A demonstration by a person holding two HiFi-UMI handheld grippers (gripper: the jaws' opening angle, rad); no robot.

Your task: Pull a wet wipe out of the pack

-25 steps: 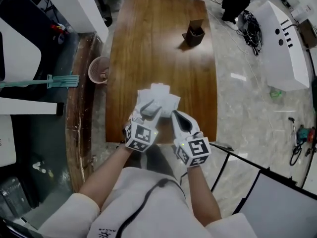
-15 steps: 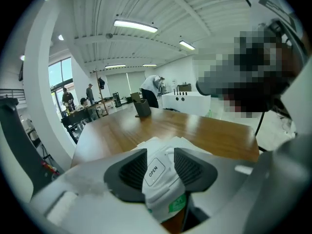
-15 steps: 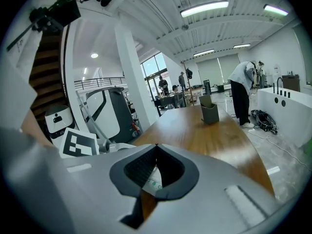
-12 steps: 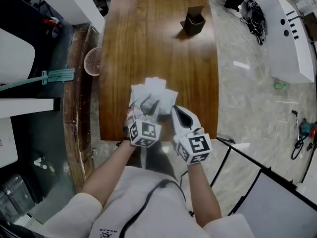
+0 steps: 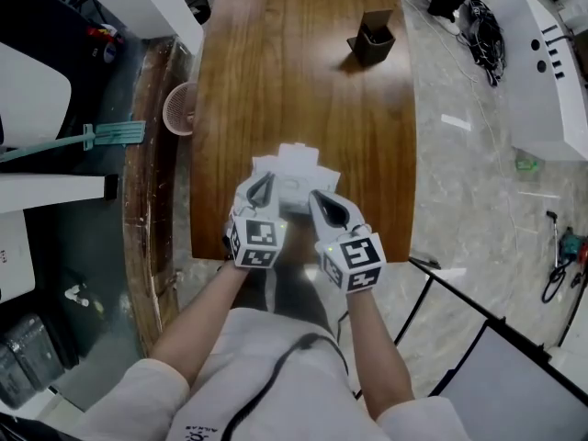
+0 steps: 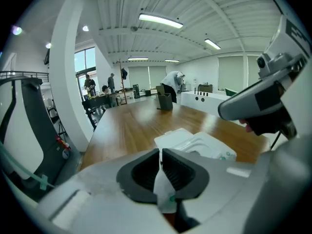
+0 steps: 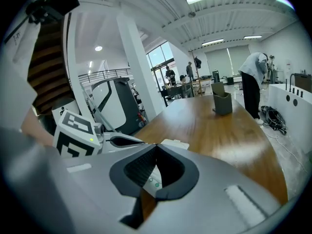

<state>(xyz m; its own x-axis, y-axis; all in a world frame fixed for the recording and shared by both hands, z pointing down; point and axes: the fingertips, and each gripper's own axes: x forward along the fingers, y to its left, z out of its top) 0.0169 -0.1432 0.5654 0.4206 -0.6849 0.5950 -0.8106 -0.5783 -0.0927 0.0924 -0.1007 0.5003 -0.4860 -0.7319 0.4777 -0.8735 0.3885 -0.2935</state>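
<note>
Though green print shows on the white wet wipe pack, none of it can be read; pack lies flat at the middle of the wood table's near edge; left gripper jaws, just closed, pinch a white strip bearing a green mark, wipe or pack film unclear; right gripper jaws pressed together on the pack's near edge; dark holder near the far right corner; pale stone floor; mesh bin off the left edge; open hall, strip lights overhead.
</note>
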